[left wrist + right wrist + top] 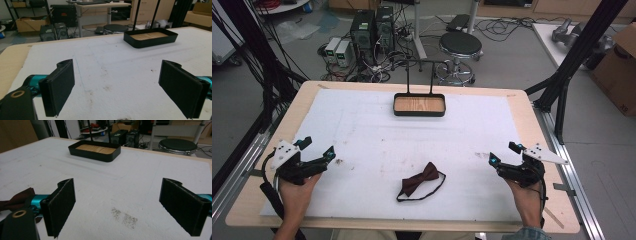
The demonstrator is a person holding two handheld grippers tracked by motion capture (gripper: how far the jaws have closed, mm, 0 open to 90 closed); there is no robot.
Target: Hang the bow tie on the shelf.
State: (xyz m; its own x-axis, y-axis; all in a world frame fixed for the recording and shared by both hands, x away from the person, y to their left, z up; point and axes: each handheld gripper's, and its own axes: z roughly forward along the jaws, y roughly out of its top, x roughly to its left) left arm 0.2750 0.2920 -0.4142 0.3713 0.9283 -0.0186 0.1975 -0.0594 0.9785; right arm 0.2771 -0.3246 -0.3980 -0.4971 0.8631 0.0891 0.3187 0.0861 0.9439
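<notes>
A dark red bow tie [421, 179] with a black strap lies flat on the white mat, near the front middle. A black tray [419, 105] with a wooden floor and an upright black frame stands at the back middle. My left gripper [318, 148] rests at the mat's left edge, open, nothing between its jaws. My right gripper [503, 152] sits at the right edge, open and empty too. The left gripper view has the tray [150, 37] far ahead to the right. The right gripper view has the tray [95, 150] ahead and a corner of the bow tie [17, 198] behind its left jaw.
The white mat [362, 140] covers a wooden table and bears a few dark smudges. A black stool [460, 46], computer boxes [372, 30] and cables stand on the floor behind. Black frame posts [579, 50] rise at the right.
</notes>
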